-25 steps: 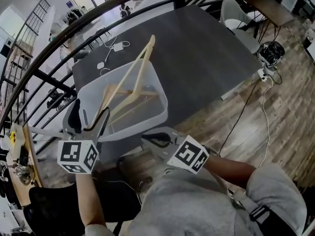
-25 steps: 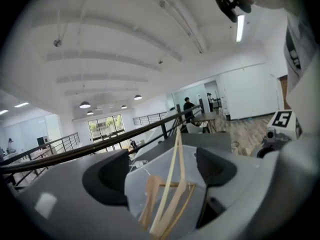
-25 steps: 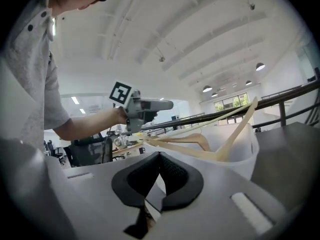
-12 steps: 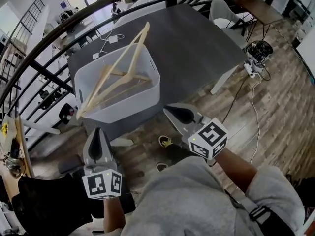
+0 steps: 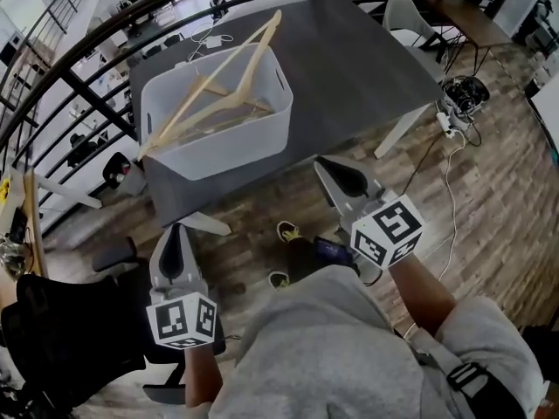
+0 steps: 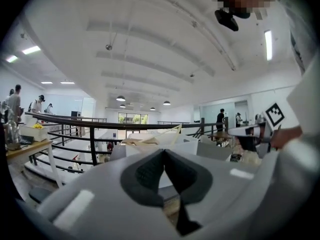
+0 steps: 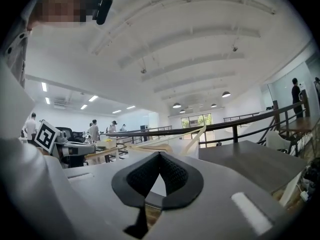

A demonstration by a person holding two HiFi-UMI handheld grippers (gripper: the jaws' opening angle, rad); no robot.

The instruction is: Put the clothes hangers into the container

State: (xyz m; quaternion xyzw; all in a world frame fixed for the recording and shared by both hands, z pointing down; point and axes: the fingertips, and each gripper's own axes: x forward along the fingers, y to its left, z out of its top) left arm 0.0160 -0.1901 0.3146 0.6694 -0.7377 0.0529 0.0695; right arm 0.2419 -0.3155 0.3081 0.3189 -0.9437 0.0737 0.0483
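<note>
Closest in, the left gripper (image 5: 172,232) and the right gripper (image 5: 325,166) sit just in front of the person's grey top, over the wooden floor (image 5: 262,225) and short of the desk (image 5: 349,68); each gripper view shows its dark pads pressed tip to tip with nothing between them, so both are closed and empty; held low, level and near the body like this, they read as parked rather than reaching, which fits a job that looks finished. Beyond them the desk edge runs across, and on its near left part stands the white container (image 5: 262,147); it is well apart from both grippers, ahead of the left one and ahead and to the left of the right one. The wooden clothes hangers (image 5: 214,103) lie inside it, tangled enough that I count two, perhaps three; they seem too long for the container, so they lie slantwise, one tip jutting over the near left corner and another rising past the far rim. No hanger shows on the desk or floor; behind the desk runs a dark railing (image 5: 79,103).
</note>
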